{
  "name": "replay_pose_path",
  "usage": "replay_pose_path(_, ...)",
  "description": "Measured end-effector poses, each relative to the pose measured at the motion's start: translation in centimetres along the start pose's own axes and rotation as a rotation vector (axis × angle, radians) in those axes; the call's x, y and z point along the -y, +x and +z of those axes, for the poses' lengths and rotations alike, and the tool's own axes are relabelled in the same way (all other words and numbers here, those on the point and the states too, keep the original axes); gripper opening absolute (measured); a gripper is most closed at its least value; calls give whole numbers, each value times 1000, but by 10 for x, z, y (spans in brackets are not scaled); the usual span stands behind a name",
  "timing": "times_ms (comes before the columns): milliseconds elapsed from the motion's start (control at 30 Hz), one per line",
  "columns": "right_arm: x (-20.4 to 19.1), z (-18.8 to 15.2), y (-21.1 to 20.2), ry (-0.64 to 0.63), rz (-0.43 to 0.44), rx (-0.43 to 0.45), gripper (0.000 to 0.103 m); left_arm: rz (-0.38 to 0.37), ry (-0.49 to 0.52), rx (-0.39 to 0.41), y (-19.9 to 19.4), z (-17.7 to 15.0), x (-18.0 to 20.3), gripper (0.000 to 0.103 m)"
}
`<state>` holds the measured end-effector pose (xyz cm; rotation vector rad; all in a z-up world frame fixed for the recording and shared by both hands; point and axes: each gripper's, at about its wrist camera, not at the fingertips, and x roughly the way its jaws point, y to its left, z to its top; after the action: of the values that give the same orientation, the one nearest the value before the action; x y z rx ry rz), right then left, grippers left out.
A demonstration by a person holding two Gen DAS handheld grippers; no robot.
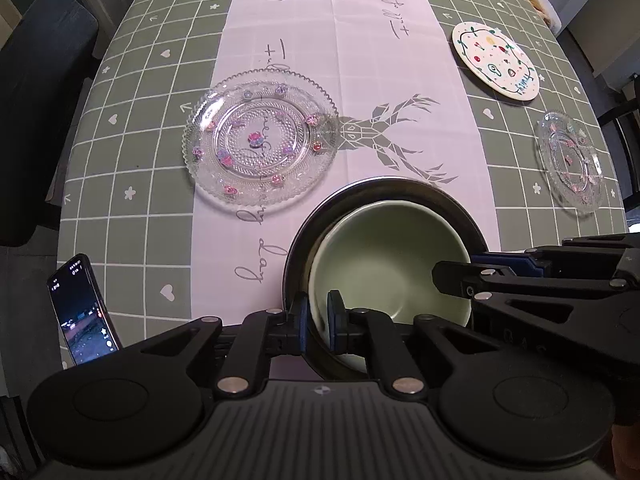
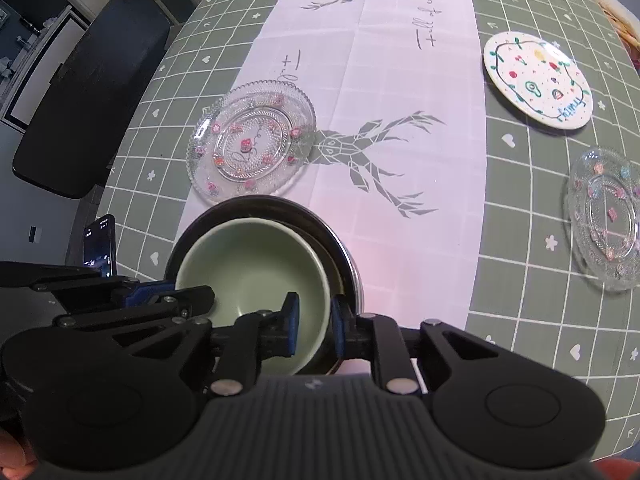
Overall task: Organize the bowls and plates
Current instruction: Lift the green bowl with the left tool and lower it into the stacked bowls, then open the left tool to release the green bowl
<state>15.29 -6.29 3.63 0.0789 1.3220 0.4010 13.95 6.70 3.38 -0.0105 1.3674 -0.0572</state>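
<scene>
Right now the green bowl (image 1: 390, 264) sits inside the dark metal bowl (image 1: 298, 248), and both rest on the counter (image 1: 132, 152) just in front of the big glass plate (image 1: 260, 140). The left gripper (image 1: 318, 320) has its fingers on either side of the green bowl's near-left rim, one inside and one outside, pinching the wall. The right gripper (image 2: 314, 326) stands over the other side of the same rim, but there is a small gap at its outer finger, so I think it is not squeezing. The green bowl looks hard and smooth, like pottery, so it may slip and could chip or crack if bumped against the metal one. The rim is the best place to take hold, because the walls are thin enough to fit between the fingers. The metal bowl is stiff and will not break, but it may slide on the cloth. Beyond the bowls and to the right of the big glass plate lie a white painted plate (image 1: 496, 60) and a small glass plate (image 1: 570, 162); glass breaks easily. The near parts of both bowls are hidden by the grippers, and I cannot tell if the green bowl sits flat.
</scene>
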Motion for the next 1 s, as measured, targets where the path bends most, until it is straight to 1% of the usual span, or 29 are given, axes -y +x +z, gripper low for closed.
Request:
replay_pose_path(100,0,-1,-4,-6,1,10,17,11,13,34,-10,1,1,10)
replay_pose_path(200,-1,-2,-9,-11,6,26,17,2,19,56,-20,1,2,10)
replay_pose_path(400,-1,-6,-21,-27,19,48,17,15,58,98,-36,-5,9,20)
replay_pose_path(500,0,-11,-29,-50,16,69,27,41,89,134,-42,-11,13,25)
replay_pose_path(567,2,-13,-34,-62,13,80,29,65,109,153,-45,-15,15,27)
replay_pose_path(733,10,-17,-40,-64,7,91,37,71,114,176,-48,-20,12,33)
replay_pose_path(900,16,-14,-42,-56,10,103,41,74,112,252,-55,-20,3,39)
replay_pose_path(1000,17,-9,-44,-55,21,127,43,75,93,309,-60,-16,-7,40)
